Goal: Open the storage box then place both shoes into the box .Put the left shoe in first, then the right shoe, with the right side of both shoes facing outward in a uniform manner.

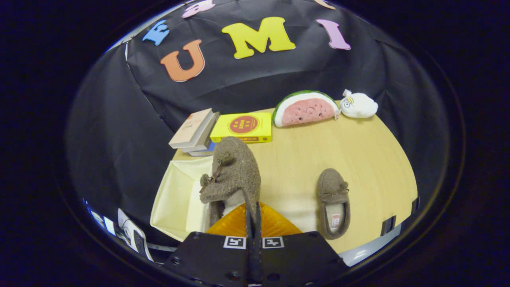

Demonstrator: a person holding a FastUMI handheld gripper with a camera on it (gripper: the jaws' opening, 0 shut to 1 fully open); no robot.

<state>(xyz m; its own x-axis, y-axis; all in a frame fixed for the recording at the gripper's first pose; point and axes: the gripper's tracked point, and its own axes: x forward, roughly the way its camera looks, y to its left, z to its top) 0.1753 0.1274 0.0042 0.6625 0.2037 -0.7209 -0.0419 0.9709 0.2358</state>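
The gripper has its two fingers pressed together on the collar edge of a fuzzy grey-brown slipper, holding it up off the table with its toe pointing away and a small bow on its upper. This held shoe hangs over the right wall of the open cream fabric storage box, which sits at the table's left edge. The second slipper (same nubby fabric, pale lining, a tag inside) lies flat on the wood to the right, well apart. Beyond, stacked books, a yellow box, a watermelon plush and a white plush line the far edge.
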